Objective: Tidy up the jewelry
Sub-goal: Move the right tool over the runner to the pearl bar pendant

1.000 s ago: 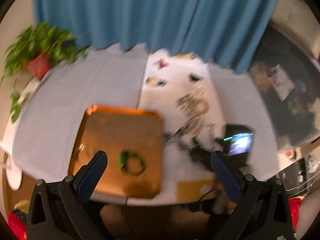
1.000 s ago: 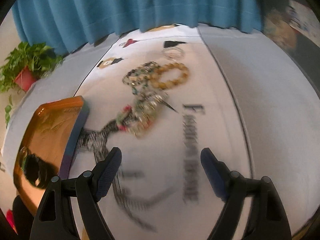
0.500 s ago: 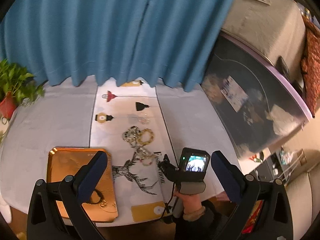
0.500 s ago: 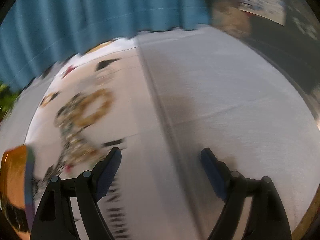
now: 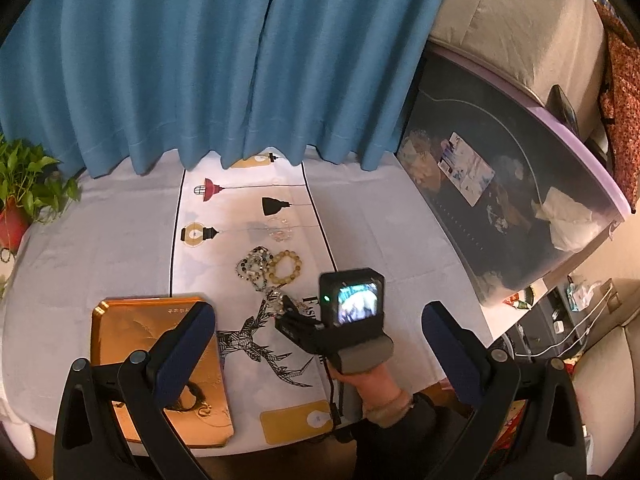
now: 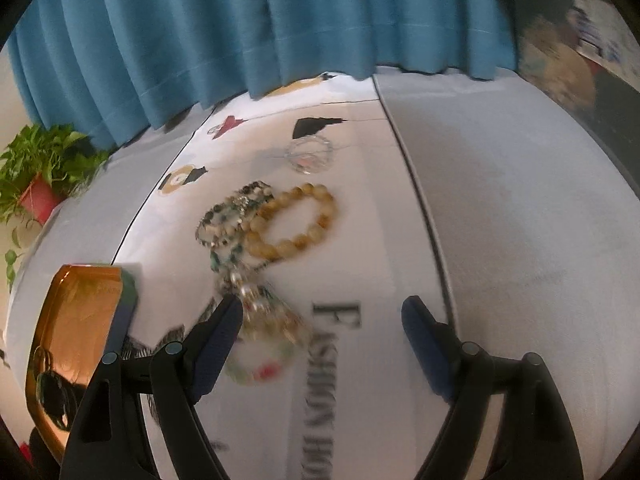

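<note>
Left wrist view: we take the gold tray (image 5: 120,344) as our landmark. Our left gripper (image 5: 316,340) hangs high above the table, jaws spread wide, nothing between them. A dark bracelet (image 5: 192,398) already lies in the tray's near end. The rest of the jewelry sits to the right of the tray on the printed runner (image 5: 244,216): an amber bead bracelet (image 5: 285,267), a mixed-bead bracelet (image 5: 251,266) touching it on the tray side, a clear bracelet (image 5: 280,229) farther back toward the curtain (image 5: 200,60). Our right gripper (image 5: 294,322), in the person's hand (image 5: 370,384), is low over the cluster just right of the tray. It is plainly the nearer one.

Right wrist view: the right gripper (image 6: 322,320) is released, jaws wide apart and empty. A tangled, blurred piece (image 6: 264,312) lies just ahead of the fingers (image 6: 218,332), hard by the tray-side one, and a pale bracelet with green and red beads (image 6: 256,366) sits beside that finger, toward the gap. We judge the cluster's long axis runs away from the fingers toward the amber bead bracelet (image 6: 292,218), roughly along the tray's (image 6: 76,320) long side. We reckon the next grab needs a small shift toward the tray to centre the piece.
</note>
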Action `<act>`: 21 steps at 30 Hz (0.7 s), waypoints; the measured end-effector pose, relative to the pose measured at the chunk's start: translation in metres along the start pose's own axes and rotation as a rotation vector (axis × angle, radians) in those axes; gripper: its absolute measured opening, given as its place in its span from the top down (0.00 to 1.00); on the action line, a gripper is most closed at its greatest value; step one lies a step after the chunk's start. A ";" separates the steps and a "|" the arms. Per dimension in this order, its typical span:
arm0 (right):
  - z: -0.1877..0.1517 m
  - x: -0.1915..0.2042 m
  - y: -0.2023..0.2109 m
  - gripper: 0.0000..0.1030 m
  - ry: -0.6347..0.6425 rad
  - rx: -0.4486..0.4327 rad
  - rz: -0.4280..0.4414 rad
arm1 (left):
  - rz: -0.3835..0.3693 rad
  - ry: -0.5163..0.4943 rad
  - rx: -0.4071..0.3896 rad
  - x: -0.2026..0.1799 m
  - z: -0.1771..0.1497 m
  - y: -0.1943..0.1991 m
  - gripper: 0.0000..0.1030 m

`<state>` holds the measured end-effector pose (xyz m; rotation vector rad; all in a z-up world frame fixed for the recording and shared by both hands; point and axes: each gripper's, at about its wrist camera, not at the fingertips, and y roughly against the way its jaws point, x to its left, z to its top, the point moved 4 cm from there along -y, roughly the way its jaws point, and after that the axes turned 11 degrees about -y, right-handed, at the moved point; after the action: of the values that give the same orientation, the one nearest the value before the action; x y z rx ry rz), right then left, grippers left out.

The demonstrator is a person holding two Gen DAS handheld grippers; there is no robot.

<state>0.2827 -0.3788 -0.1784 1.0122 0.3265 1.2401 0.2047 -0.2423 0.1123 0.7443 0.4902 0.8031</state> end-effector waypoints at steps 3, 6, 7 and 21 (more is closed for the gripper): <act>0.002 0.007 -0.014 0.19 0.036 0.027 -0.022 | 0.020 0.015 -0.006 0.005 -0.002 -0.002 0.01; 0.000 0.007 -0.014 0.19 0.047 0.012 -0.026 | 0.032 0.018 0.000 0.006 -0.002 -0.005 0.01; 0.001 0.002 -0.012 0.19 0.032 -0.009 -0.051 | 0.037 0.015 -0.002 0.006 -0.002 -0.006 0.01; 0.015 -0.062 0.012 0.18 -0.072 -0.086 -0.204 | 0.014 0.026 0.046 0.022 -0.002 -0.045 0.01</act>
<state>0.2641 -0.4413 -0.1798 0.9238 0.3094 1.0229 0.2371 -0.2452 0.0748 0.7810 0.5287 0.8175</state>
